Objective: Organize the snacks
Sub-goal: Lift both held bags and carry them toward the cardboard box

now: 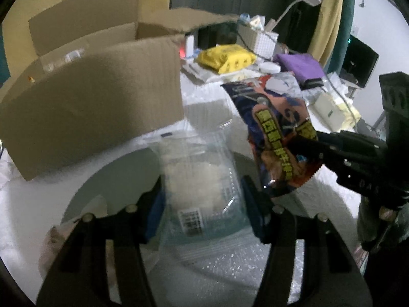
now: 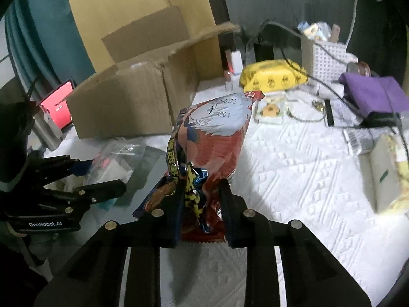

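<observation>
Beside the cardboard box [image 2: 122,94], a clear bagged snack [image 1: 202,192] is clamped by the left gripper [image 1: 202,204], a red snack packet [image 2: 212,153] by the right gripper [image 2: 202,204].

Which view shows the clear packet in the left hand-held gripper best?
The left wrist view: the clear snack packet sits centred between the left hand-held gripper pads, barcode label visible, pale contents showing through. In the right wrist view the same clear snack packet is a blurred patch beside that gripper, at the left edge.
</observation>
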